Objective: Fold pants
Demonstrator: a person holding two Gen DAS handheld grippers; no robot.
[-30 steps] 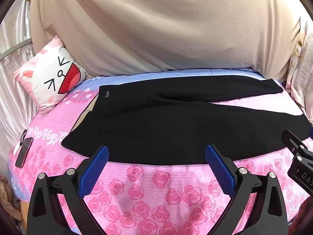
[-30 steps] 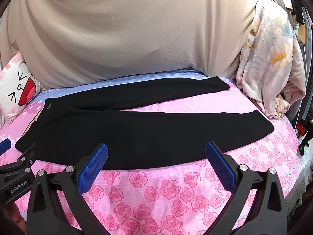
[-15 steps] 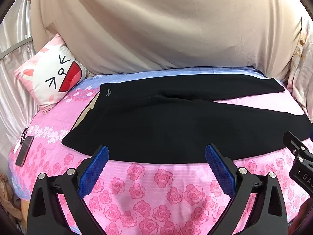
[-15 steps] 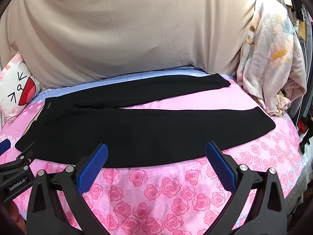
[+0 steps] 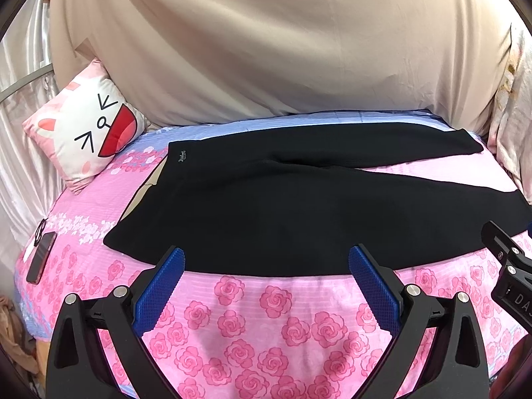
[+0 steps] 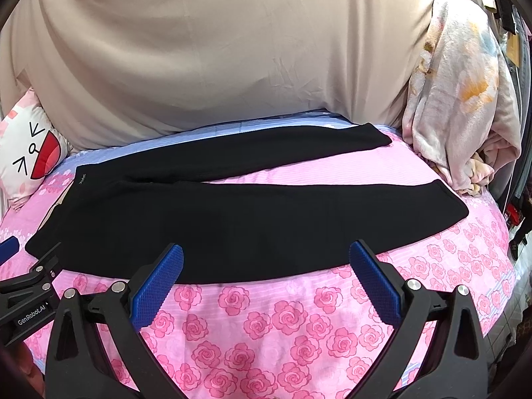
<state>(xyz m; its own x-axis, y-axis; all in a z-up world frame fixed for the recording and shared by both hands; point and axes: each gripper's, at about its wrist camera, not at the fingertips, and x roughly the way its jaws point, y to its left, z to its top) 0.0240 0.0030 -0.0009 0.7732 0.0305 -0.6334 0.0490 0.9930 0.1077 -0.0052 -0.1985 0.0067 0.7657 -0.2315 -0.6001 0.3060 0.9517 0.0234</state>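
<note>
Both hand-held grippers are held wide open and empty above the near edge of the bed: the left hand-held gripper [image 5: 266, 262] and the right hand-held gripper [image 6: 266, 261], with nothing between their ribbed blue pads [image 5: 159, 288]. Black knit pants [image 5: 299, 206] are spread flat on the pink rose-printed bedsheet [image 5: 272, 329], waistband to the left, legs splayed to the right. For a clean first fold, the near leg should probably be gripped at waistband corner and hem together, then carried over onto the far leg. Open sheet is left in front; a cat-face cushion [image 5: 86, 133] and a dark phone [image 5: 40, 256] sit well apart at left
</note>
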